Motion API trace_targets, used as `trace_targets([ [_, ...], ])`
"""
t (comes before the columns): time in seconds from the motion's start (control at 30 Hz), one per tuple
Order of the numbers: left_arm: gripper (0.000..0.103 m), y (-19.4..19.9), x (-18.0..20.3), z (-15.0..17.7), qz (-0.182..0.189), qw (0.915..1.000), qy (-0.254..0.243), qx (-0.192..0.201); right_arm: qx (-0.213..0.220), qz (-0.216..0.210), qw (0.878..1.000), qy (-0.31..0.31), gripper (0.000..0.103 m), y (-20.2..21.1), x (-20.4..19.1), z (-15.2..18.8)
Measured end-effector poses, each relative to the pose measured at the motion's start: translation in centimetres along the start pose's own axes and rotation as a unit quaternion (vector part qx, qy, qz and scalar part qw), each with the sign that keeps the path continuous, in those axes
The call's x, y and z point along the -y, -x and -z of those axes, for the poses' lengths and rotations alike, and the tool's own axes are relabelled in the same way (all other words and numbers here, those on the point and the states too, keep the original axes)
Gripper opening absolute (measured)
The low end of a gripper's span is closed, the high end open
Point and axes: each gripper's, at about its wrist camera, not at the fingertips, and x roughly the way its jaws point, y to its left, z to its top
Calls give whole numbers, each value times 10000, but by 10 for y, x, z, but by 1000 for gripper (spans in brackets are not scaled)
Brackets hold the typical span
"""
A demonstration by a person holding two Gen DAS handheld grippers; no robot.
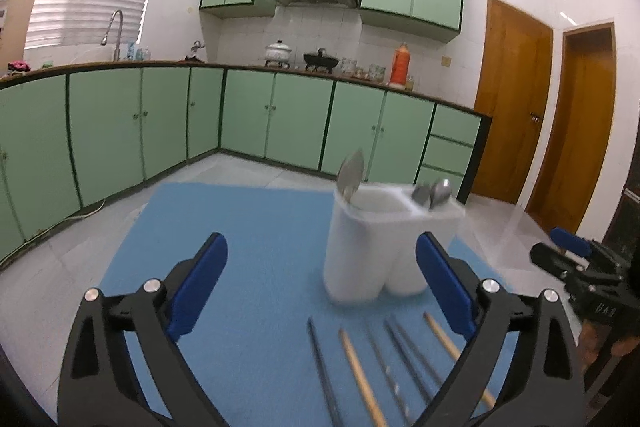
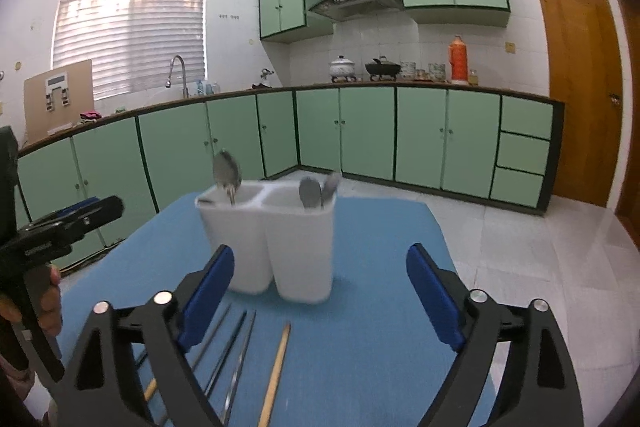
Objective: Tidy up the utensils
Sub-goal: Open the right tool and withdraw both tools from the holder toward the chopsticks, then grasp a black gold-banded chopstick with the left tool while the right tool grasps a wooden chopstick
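Left gripper (image 1: 322, 281) and right gripper (image 2: 320, 293) both spread wide, nothing between the pads. White utensil holder (image 2: 276, 239) stands just ahead on the blue mat (image 2: 376, 307) covering the bench; spoons (image 2: 310, 191) inside. Chopsticks (image 1: 360, 375), apparently metal and wood, lie beneath the grippers. Green cabinets (image 2: 420, 135) line the kitchen beyond.

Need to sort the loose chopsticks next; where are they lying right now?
The chopsticks lie on the blue mat, just in front of the white utensil holder, near the bottom of both wrist views.
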Motion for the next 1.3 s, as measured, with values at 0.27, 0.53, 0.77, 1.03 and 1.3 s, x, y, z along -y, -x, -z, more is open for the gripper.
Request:
trace_targets([
  [0.27, 95, 38, -7, 44, -195, 9993, -6, -325, -176, 176, 9996, -99, 93, 30, -4, 38],
  [0.53, 95, 64, -2, 85, -346, 9982, 6, -494, -284, 347, 9987, -258, 93, 45, -15, 76],
  [0.77, 95, 77, -9, 118, -596, 9965, 53, -589, -373, 488, 9978, -267, 93, 54, -23, 110],
  [1.03, 95, 93, -5, 139, -718, 9963, 75, -458, -365, 553, 9977, -160, 81, 66, -36, 135],
  [1.3, 94, 94, 6, 149, -731, 9964, -57, -425, -402, 569, 9975, -127, 61, 71, -41, 151],
])
